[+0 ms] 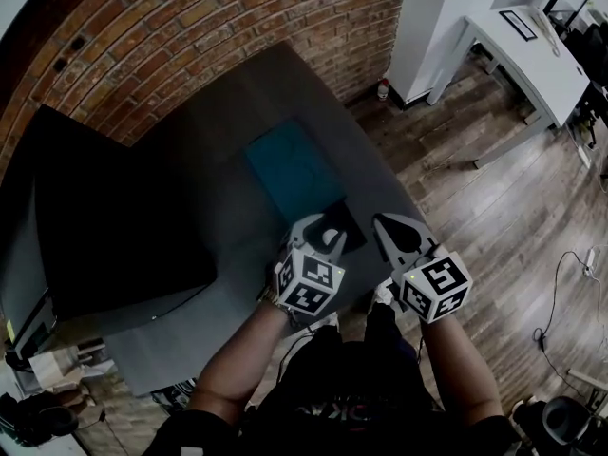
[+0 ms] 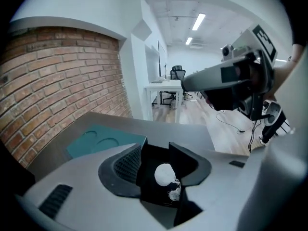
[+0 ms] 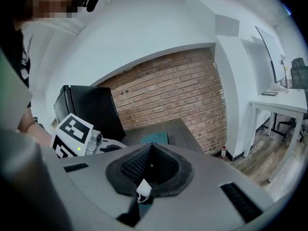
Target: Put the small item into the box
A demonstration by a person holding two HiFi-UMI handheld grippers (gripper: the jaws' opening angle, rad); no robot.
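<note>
A small black box (image 1: 350, 228) stands open near the front edge of the dark grey table (image 1: 218, 150). My left gripper (image 1: 323, 238) is over it. In the left gripper view the box (image 2: 151, 196) fills the gap between the jaws, its walls against both pads, and a white round item (image 2: 164, 173) with a bit of white string lies inside. My right gripper (image 1: 385, 224) hovers just right of the box with its jaws together. In the right gripper view those jaws (image 3: 150, 150) are shut, and a small white item (image 3: 143, 188) is pinched at their near end.
A teal tray (image 1: 293, 171) with round hollows lies on the table beyond the box. A large black slab (image 1: 114, 217) covers the table's left part. The brick wall (image 1: 218, 27) runs behind. A white desk (image 1: 532, 50) stands on the wooden floor at the far right.
</note>
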